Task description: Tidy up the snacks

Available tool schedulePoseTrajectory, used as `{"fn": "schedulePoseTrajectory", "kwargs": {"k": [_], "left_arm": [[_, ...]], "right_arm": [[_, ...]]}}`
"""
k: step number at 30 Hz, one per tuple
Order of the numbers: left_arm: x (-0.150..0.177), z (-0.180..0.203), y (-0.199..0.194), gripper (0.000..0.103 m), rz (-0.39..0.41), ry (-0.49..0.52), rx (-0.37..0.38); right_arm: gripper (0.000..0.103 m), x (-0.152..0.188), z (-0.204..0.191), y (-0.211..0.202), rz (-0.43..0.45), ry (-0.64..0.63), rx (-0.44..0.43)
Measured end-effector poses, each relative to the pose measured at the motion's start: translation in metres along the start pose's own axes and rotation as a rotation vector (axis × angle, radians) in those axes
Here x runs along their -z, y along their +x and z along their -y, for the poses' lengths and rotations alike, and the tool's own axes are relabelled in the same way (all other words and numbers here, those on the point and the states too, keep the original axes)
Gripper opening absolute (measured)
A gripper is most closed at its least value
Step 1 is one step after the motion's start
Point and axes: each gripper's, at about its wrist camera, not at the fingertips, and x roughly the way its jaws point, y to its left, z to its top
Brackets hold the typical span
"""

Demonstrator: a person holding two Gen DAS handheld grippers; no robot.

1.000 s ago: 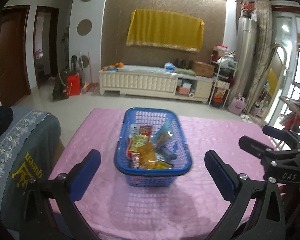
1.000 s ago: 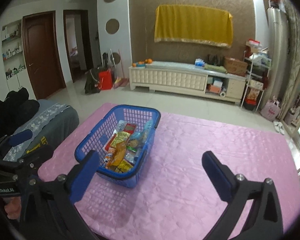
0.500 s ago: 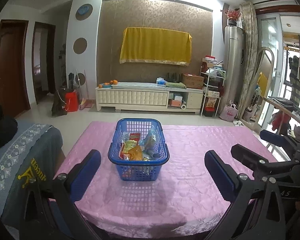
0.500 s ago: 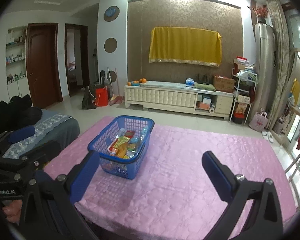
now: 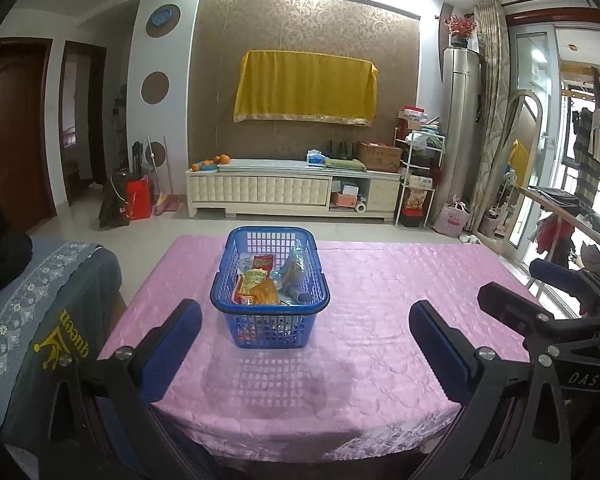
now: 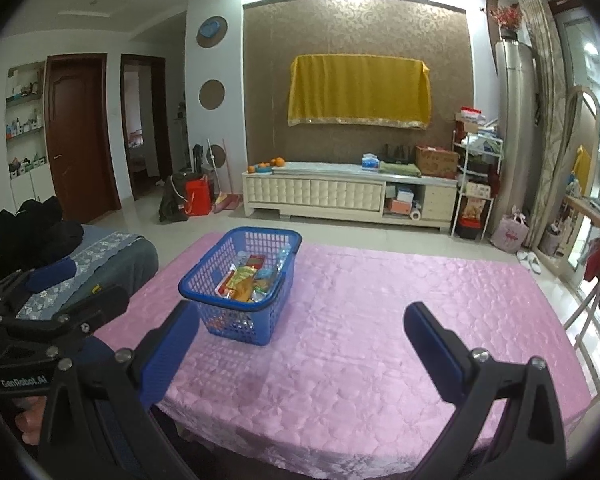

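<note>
The left gripper [image 5: 305,334] is spread wide with nothing between its blue-padded fingers [image 5: 172,344], held above the near edge of a table covered in a pink quilted cloth [image 5: 384,300]. The right gripper [image 6: 300,340] is likewise splayed and empty, its blue pads [image 6: 434,346] hovering over the near part of the same cloth, well apart from any object. Each tool shows at the edge of the other's view: the right one at the right side of the left wrist view, the left one at the left side of the right wrist view. Straight ahead of the left gripper, on the left half of the table, stands a blue plastic basket [image 5: 270,312] with latticed walls, upright on the cloth. Inside it lie the snack packets [image 5: 260,284], a jumble of yellow, orange and red wrappers with a pale blue bag leaning against the right wall; the printing is too small to read. In the right wrist view the basket [image 6: 240,300] sits ahead and to the left of that gripper. Left of the table is a seat draped in grey cloth with a floral border [image 5: 40,312]. Beyond the table, across a tiled floor, a cream low cabinet [image 5: 292,188] stands against a brown patterned wall, with oranges [image 5: 212,162] on its left end and a yellow cloth [image 5: 306,86] hanging above.
</note>
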Motion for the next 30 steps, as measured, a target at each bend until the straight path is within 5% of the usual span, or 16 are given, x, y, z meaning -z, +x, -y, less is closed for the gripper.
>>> {"fn": "schedulePoseTrajectory", "kwargs": {"k": [30], "left_arm": [[0.008, 0.002, -0.001, 0.103, -0.045, -0.022, 0.032]], "right_arm": [[0.103, 0.006, 0.007, -0.012, -0.027, 0.024, -0.016]]}}
